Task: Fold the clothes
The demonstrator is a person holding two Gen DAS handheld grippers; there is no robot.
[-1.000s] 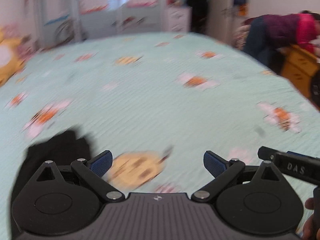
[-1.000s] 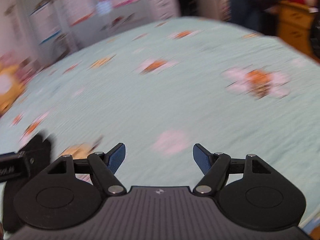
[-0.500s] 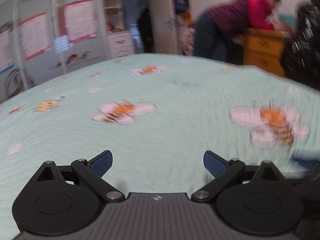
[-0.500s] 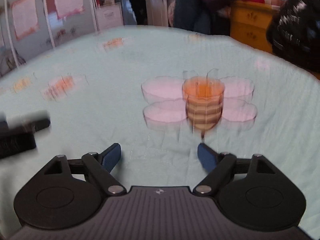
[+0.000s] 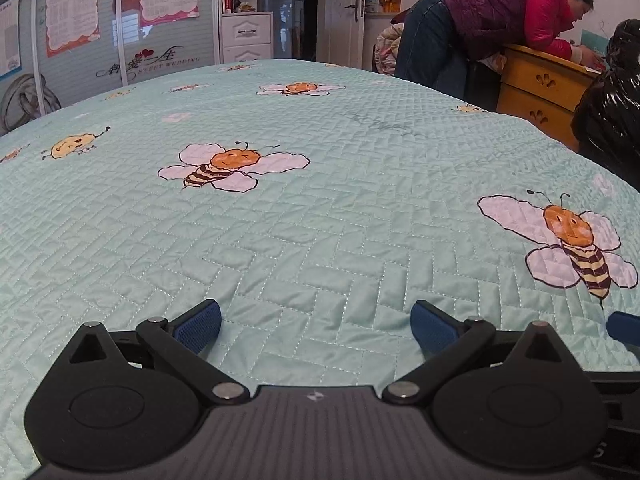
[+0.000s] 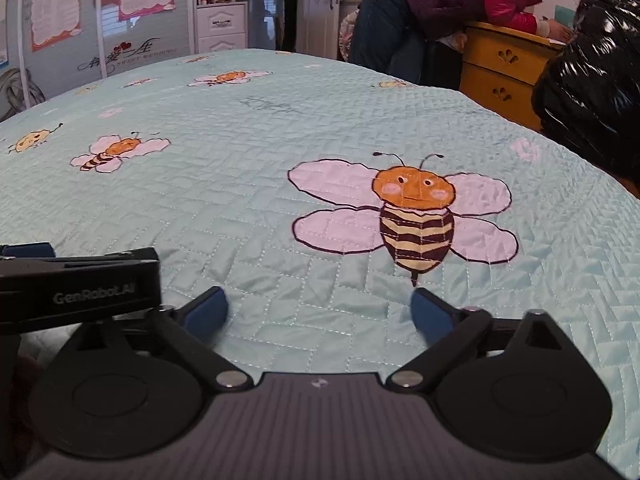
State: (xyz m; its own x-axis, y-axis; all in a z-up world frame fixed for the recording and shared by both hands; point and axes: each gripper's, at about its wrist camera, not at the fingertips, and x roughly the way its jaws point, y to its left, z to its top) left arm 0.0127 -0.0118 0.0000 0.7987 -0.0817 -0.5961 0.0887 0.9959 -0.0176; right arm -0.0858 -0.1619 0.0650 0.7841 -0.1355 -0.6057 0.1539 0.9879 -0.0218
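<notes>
Your left gripper hangs low over the mint quilted bedspread with jaws spread, nothing between them. Your right gripper (just beside it) is opening its jaws over a printed bee. No clothes show anywhere.

Clothes out of sight in both views; directly ahead, flat mint quilted bedspread with bee prints.

Bedspread: mint green, quilted, printed with orange-faced bees (pale pink wings, yellow-and-brown stripes). Dresser: yellow. Gripper pads: blue.
</notes>
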